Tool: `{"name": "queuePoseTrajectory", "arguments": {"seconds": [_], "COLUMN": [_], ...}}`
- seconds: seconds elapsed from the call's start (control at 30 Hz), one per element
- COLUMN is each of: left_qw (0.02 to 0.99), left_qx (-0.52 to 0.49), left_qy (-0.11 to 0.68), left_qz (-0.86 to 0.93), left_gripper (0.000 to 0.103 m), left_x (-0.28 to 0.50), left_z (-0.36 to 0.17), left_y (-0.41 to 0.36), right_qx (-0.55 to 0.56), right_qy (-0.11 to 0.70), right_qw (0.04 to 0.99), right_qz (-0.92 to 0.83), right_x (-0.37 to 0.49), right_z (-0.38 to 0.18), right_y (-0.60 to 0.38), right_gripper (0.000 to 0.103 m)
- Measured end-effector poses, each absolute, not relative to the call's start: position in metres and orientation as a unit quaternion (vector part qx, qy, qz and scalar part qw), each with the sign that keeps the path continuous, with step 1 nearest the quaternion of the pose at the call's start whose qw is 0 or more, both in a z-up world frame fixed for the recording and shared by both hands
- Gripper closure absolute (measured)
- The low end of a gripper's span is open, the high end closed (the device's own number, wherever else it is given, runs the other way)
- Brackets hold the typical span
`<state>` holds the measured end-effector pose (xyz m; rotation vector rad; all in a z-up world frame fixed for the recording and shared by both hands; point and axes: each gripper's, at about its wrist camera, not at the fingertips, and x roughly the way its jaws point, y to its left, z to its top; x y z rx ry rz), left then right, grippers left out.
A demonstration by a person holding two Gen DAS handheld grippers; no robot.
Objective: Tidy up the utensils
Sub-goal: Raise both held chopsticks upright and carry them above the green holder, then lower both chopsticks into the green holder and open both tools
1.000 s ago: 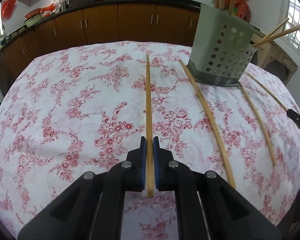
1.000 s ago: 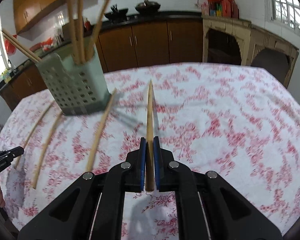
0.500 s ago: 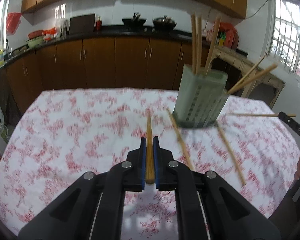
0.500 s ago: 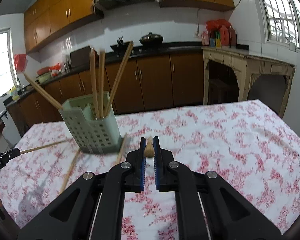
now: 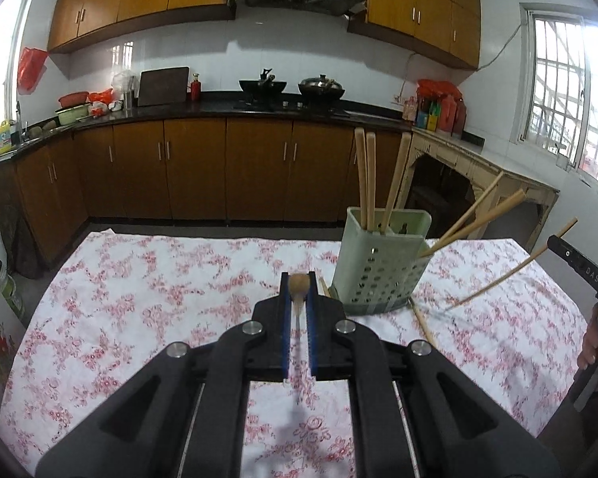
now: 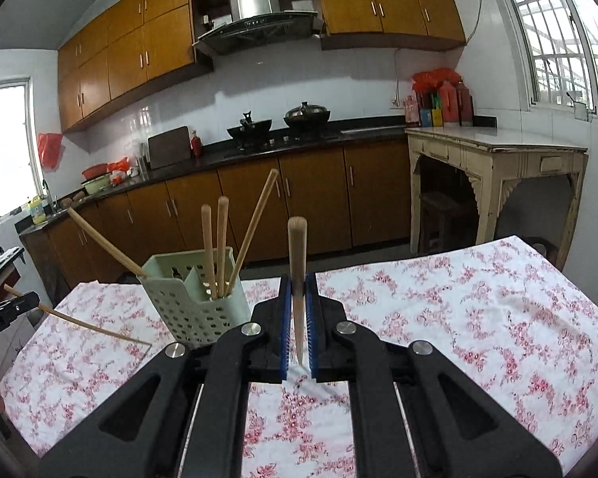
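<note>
Two chopsticks are being held clear of the floral-clothed worktop (image 5: 139, 286): the left gripper (image 5: 299, 290) is clamping one chopstick (image 5: 299, 285), the right gripper (image 6: 298, 298) is clamping another chopstick (image 6: 297, 263). The perforated green holder (image 5: 378, 271) is standing upright on the worktop between them, already carrying several chopsticks (image 5: 366, 175), with loose ones (image 5: 422, 324) lying beside its base.

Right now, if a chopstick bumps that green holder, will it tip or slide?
The green holder looks like thin perforated plastic, so probably light. It's tall, and its chopsticks lean outward, so it may tip. On the tablecloth it might slide less.
</note>
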<state>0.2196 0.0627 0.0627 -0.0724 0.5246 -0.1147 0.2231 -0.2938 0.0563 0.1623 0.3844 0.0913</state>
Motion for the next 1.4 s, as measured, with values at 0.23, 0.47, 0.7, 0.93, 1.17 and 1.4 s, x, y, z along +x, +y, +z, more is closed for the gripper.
{"name": "queuePoseTrajectory", "arguments": {"seconds": [0.23,0.47,0.7,0.93,1.17,1.4], "left_qw": [0.967,0.967,0.965,0.968,0.976,0.982], "left_qx": [-0.032,-0.029,-0.032,-0.032,-0.018,-0.036], "left_qy": [0.248,0.242,0.231,0.206,0.173,0.152], "left_qz": [-0.055,-0.077,-0.118,-0.139,-0.134,-0.110], "left_gripper": [0.095,0.095,0.095,0.095,0.095,0.095], "left_x": [0.218,0.211,0.204,0.205,0.219,0.247], "left_z": [0.074,0.093,0.126,0.157,0.194,0.212], "left_y": [0.060,0.050,0.026,-0.001,-0.024,-0.024], "right_qx": [0.076,0.085,0.093,0.085,0.074,0.079], "right_qy": [0.184,0.190,0.179,0.149,0.119,0.118], "right_qw": [0.979,0.976,0.973,0.975,0.980,0.981], "right_qz": [0.045,0.068,0.113,0.139,0.144,0.135], "right_x": [0.222,0.217,0.210,0.212,0.224,0.256], "right_z": [0.065,0.086,0.124,0.152,0.172,0.172], "right_y": [-0.292,-0.289,-0.278,-0.264,-0.246,-0.238], "right_gripper": [0.096,0.096,0.096,0.096,0.096,0.096]}}
